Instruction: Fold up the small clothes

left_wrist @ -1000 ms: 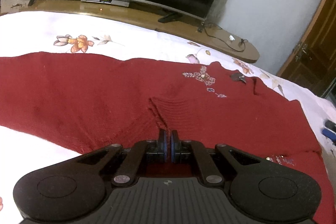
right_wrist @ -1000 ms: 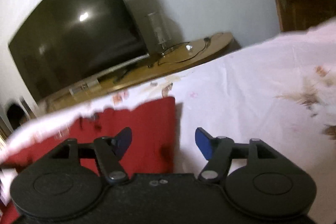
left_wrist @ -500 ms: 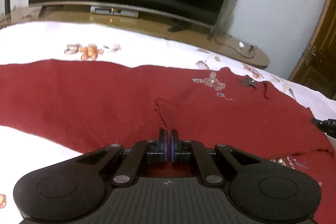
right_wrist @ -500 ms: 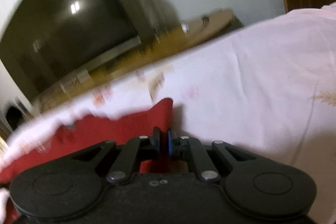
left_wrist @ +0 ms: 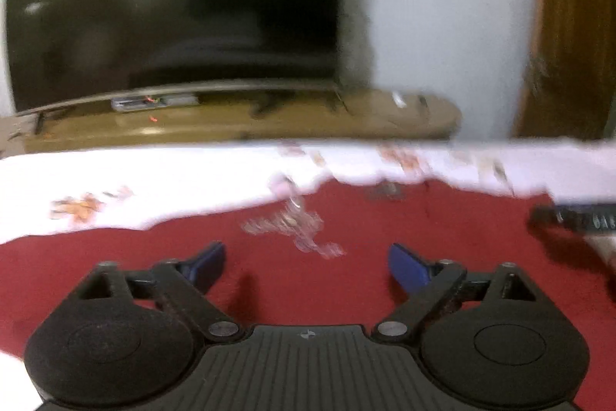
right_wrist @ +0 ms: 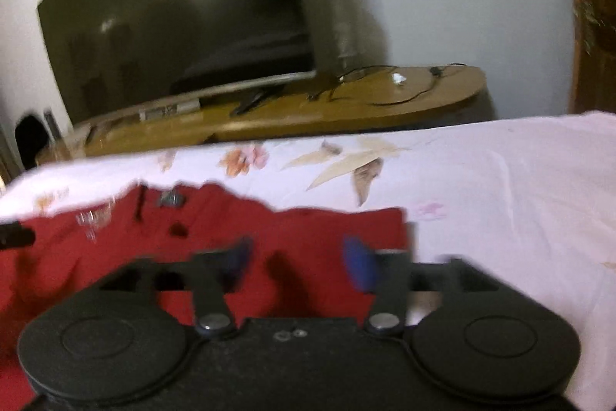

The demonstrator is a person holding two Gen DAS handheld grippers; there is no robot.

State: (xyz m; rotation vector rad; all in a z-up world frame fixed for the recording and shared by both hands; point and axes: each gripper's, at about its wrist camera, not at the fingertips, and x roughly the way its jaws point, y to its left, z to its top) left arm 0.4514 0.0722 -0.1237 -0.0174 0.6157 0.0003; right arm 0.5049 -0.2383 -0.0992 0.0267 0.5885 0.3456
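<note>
The red garment [left_wrist: 346,280] lies flat on the flowered bedsheet [left_wrist: 154,180], and both tongs are letting go. The left gripper [left_wrist: 306,266] is opening with nothing pinched, cloth just beyond its tips. The right gripper [right_wrist: 298,262] is also opening, empty, over the garment's right edge. A fold looks just laid; next comes a fresh pinch at an edge.

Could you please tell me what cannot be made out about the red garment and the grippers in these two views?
- Red knitted garment: its near part is hidden by the left gripper body, its left part cut by the frame edge.
- Its pale embroidery: smeared by motion blur, left wrist view.
- Right gripper: blurred blue pads; jaws opening, no cloth visibly pinched.
- Garment's fold state: unclear.
</note>
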